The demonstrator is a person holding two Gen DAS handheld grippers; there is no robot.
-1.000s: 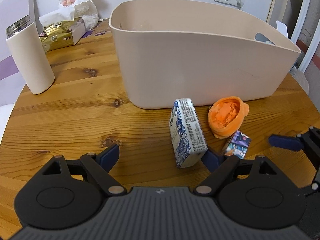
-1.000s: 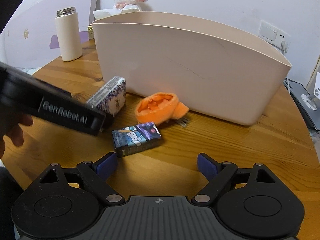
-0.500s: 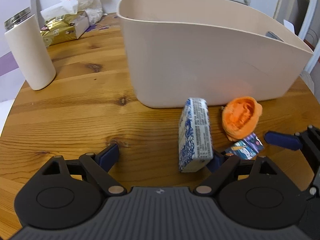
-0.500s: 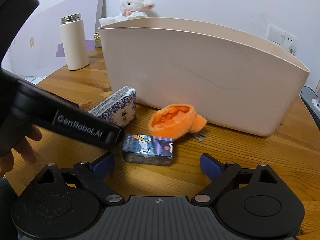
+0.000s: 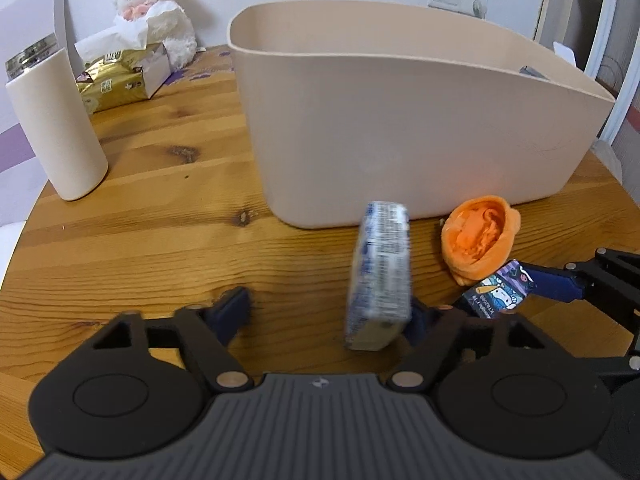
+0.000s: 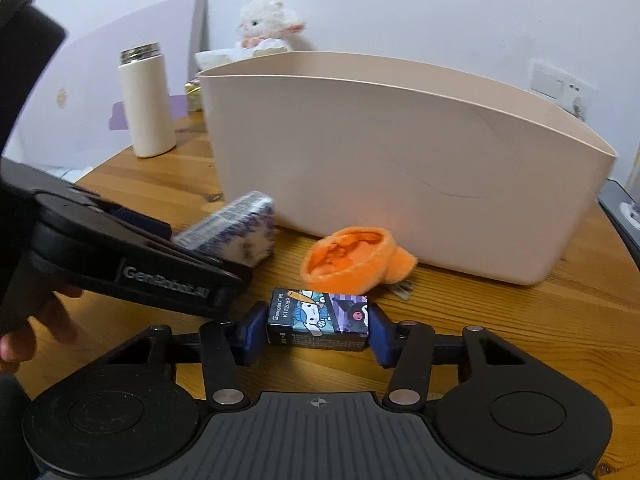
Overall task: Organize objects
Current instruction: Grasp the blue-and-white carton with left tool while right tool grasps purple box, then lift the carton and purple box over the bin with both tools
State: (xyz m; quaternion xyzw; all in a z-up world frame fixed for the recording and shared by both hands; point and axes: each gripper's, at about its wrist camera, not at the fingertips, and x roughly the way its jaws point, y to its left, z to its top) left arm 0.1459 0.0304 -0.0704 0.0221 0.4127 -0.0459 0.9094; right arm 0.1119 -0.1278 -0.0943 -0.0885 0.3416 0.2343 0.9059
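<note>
Now the right gripper [image 6: 318,330] has closed its blue pads [image 6: 249,330] on both short ends of the small cartoon-printed box [image 6: 318,318], where half a second ago the box lay loose between wide-apart fingers; it sits in front of the beige bin [image 6: 400,168], just nearer than the orange plush piece [image 6: 352,258] that rests against the bin's front wall. It looks to be down on the wooden table [image 6: 520,320], not lifted yet. The left gripper [image 5: 328,312] is spread wide, grasping nothing, but the blue-and-white packet [image 5: 380,276] has tipped from leaning to nearly upright on its edge, its near end against the left gripper's right-hand finger, in front of the bin's left end. In my judgement the right side has secured its item and the next move is a lift over the bin's rim, while the packet, blurred and apparently unsteady, must be centred between the fingers before they close.
</note>
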